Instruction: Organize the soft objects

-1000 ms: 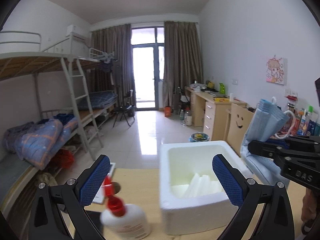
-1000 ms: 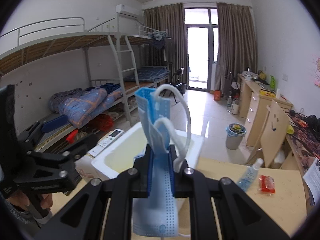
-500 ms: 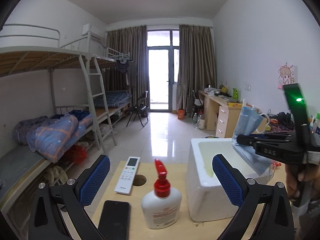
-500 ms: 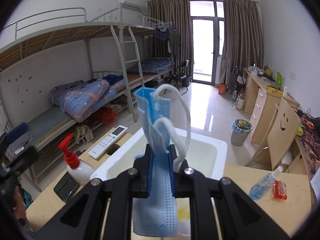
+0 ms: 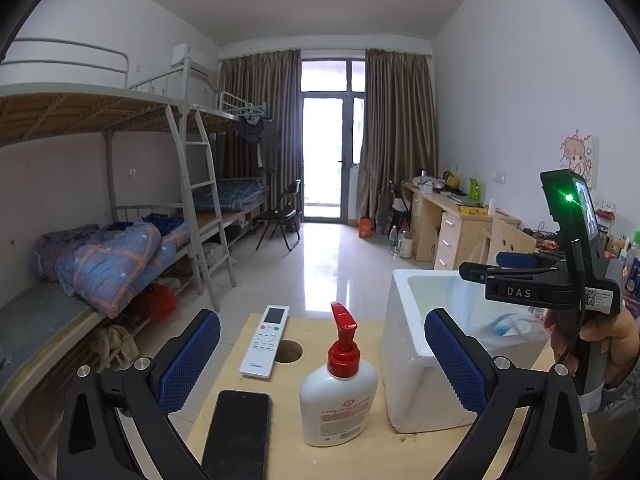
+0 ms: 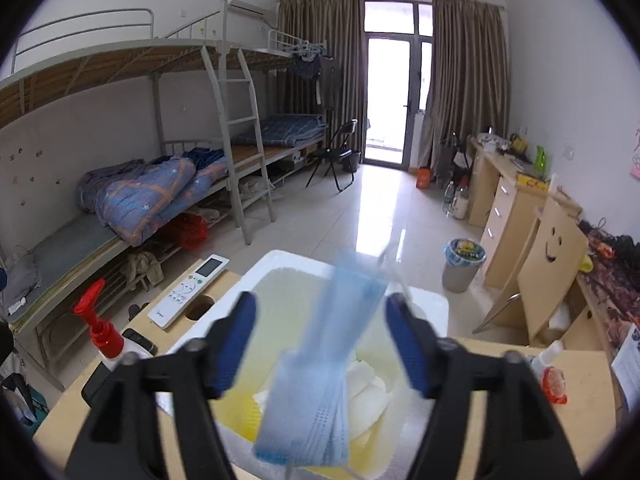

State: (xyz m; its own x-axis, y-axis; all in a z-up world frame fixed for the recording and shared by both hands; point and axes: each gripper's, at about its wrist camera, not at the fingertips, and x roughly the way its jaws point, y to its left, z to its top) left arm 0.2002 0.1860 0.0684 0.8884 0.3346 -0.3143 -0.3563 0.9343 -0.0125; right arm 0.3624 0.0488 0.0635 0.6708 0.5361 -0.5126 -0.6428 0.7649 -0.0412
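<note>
A folded blue face mask (image 6: 316,364) is blurred, loose between the fingers of my right gripper (image 6: 320,300), whose jaws are opening; the pads stand clear of it. It hangs over the open white foam box (image 6: 280,260), which holds white soft sheets (image 6: 368,384) and something yellow (image 6: 244,412). In the left wrist view the right gripper (image 5: 480,266) is held by a hand above the box (image 5: 416,360), and the mask (image 5: 502,326) shows inside it. My left gripper (image 5: 320,320) is open and holds nothing, left of the box.
On the wooden table (image 5: 296,420) stand a white lotion bottle with a red pump (image 5: 338,396), a black phone (image 5: 236,432) and a white remote (image 5: 264,340) beside a round hole (image 5: 290,351). A small bottle and a red packet (image 6: 554,380) lie right of the box.
The right gripper's jaws have come apart and let go of the mask, which now drops toward the box. The left view has swung left, bringing the bottle, phone and remote fully into sight.
</note>
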